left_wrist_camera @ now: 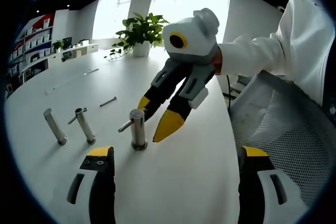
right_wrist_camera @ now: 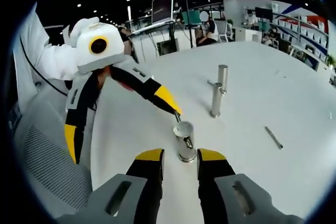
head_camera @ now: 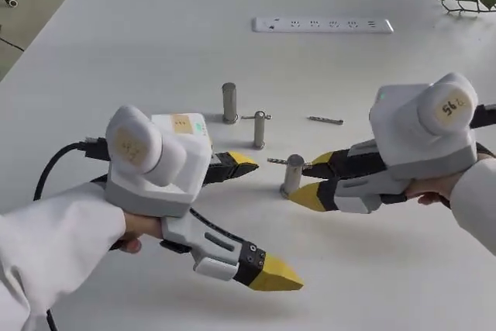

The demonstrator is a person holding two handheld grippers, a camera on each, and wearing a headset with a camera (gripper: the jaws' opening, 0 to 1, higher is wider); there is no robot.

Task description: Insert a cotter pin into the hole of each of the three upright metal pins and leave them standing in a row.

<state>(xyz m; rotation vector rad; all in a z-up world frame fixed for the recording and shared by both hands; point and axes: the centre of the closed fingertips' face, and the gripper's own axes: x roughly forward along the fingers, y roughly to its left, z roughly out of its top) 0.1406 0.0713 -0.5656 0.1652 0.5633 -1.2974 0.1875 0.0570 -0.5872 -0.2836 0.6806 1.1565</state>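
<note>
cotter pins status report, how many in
Left tool wide open, right tool part open beside near pin. Near pin and middle pin each carry a cotter pin; far pin bare. Spare cotter pin loose on table.

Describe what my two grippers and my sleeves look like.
Both the left gripper and the right gripper have pale grey bodies and black jaws ending in pointed yellow tips. A black cable runs from the left one. Beige stickers mark both. The sleeves are white.
</note>
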